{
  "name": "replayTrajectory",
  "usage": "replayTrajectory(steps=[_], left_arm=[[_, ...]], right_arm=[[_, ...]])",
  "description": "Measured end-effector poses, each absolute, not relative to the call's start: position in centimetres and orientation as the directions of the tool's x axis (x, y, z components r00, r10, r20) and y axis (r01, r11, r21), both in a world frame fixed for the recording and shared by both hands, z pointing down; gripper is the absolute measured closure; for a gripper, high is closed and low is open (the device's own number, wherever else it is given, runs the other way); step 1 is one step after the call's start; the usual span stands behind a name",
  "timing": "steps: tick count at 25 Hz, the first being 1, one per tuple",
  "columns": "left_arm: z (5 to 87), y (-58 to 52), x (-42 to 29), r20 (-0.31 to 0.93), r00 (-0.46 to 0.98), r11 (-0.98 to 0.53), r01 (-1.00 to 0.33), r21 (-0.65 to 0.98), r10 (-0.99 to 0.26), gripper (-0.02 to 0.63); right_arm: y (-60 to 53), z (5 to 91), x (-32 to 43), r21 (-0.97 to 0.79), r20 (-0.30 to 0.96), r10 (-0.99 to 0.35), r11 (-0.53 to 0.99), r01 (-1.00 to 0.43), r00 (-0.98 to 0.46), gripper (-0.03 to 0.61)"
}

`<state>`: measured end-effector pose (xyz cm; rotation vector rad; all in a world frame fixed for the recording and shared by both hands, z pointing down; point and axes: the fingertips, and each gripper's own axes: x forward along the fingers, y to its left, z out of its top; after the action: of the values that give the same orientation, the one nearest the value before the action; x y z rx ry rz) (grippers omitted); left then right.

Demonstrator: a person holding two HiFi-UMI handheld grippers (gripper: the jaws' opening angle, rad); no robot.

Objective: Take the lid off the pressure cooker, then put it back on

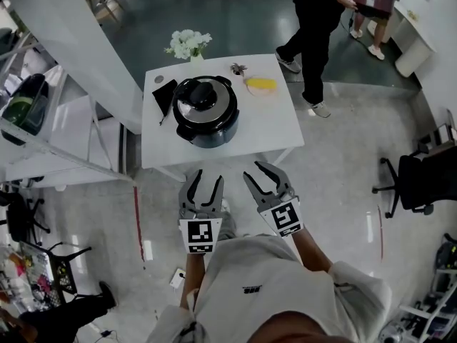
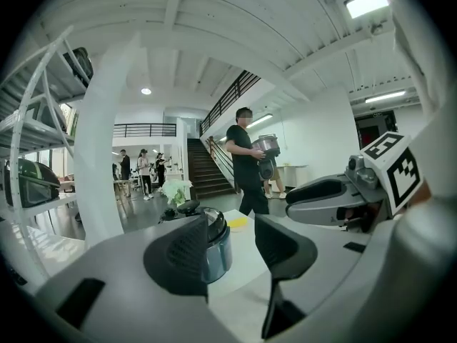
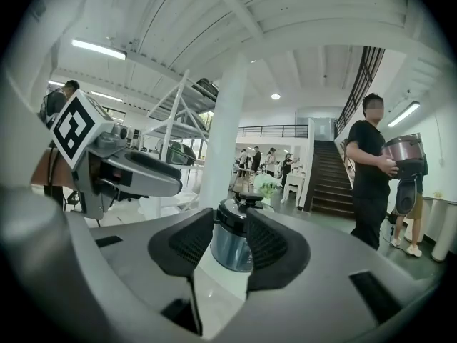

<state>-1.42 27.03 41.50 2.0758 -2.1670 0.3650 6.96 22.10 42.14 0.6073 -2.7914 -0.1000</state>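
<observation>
A: Wondering how far along this is?

B: Not started, I'd say. Lid [image 1: 203, 93] is on the cooker [image 1: 207, 123], mid-table [image 1: 278, 131], so both steps are left. Left tongs [image 1: 206, 179] and right tongs [image 1: 257, 171] hang just off the near edge, jaws a bit apart, empty.

A: Anything in the pot?

B: Can't tell, it's closed. The vase [image 1: 196, 59] at the far edge holds flowers [image 1: 188, 43].

No text or number can be read.
</observation>
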Motion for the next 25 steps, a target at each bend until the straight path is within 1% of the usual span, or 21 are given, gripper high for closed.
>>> replayTrajectory(steps=[15,25], left_arm=[[41.5,21.0,-8.8,0.250,0.014,-0.034,-0.996,-0.077,-0.968,0.396],[42.2,16.8,-13.0,0.265,0.043,-0.066,-0.995,-0.080,-0.963,0.396]], right_arm=[[16.5,42.3,-0.4,0.136,0.279,-0.469,0.883,-0.449,-0.838,0.431],[12.9,42.9,-4.6,0.151,0.270,-0.489,0.872,-0.465,-0.830,0.431]])
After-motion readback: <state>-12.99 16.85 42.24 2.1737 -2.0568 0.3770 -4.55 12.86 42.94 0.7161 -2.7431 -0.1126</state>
